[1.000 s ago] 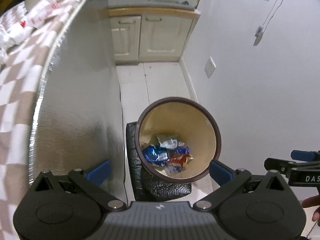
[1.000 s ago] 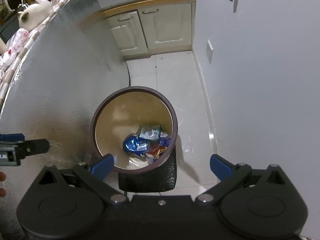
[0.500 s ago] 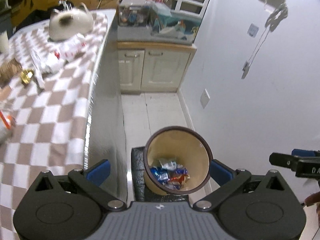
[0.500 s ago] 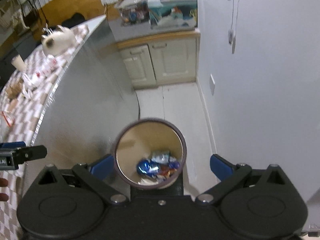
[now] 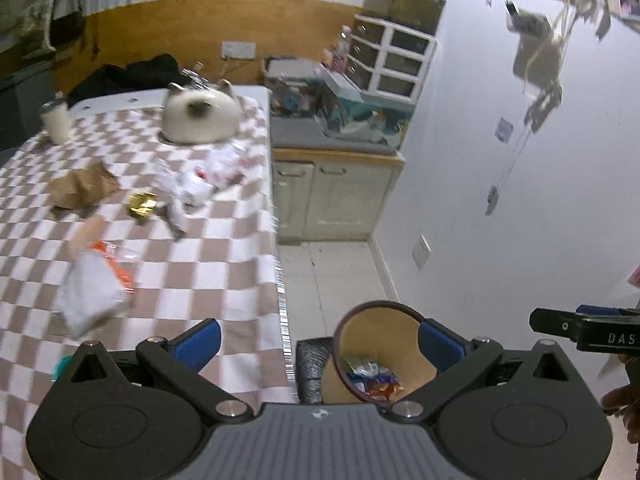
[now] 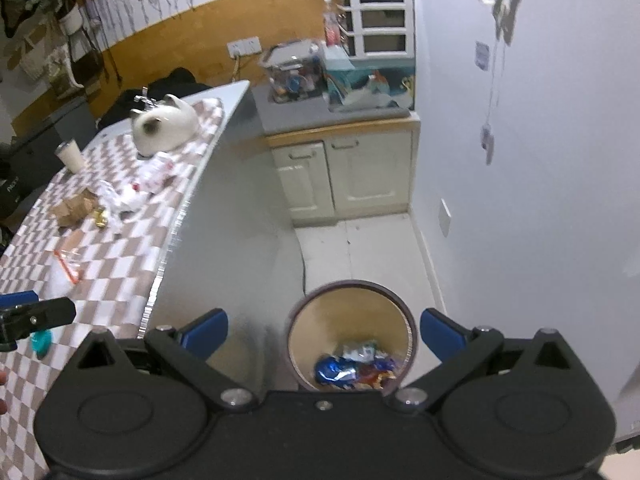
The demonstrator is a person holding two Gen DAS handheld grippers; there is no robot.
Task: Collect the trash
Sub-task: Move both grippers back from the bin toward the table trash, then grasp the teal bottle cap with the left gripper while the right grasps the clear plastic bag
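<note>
A round brown-rimmed trash bin [image 5: 380, 354] stands on the floor beside the table and holds several wrappers [image 6: 354, 368]. Both grippers are high above it. My left gripper [image 5: 318, 340] is open and empty, over the table edge. My right gripper [image 6: 324, 330] is open and empty, over the bin [image 6: 352, 336]. On the checkered table [image 5: 208, 248] lie a white-and-orange wrapper [image 5: 94, 284], a gold foil piece [image 5: 141, 202], a brown paper bag [image 5: 82, 186] and crumpled white-and-red packets [image 5: 200, 176]. The same trash shows in the right wrist view [image 6: 120, 196].
A cat-shaped white pot [image 5: 198, 118] and a cup [image 5: 56, 120] stand at the table's far end. A cream cabinet [image 5: 336, 196] with clutter on top stands against the far wall. A white wall [image 5: 520, 220] runs along the right. A teal object [image 6: 40, 340] lies near the table's front.
Both grippers have risen and tilted up from just above the bin. The bin now looks smaller and lower in view, and the tabletop with its trash has come into sight.
</note>
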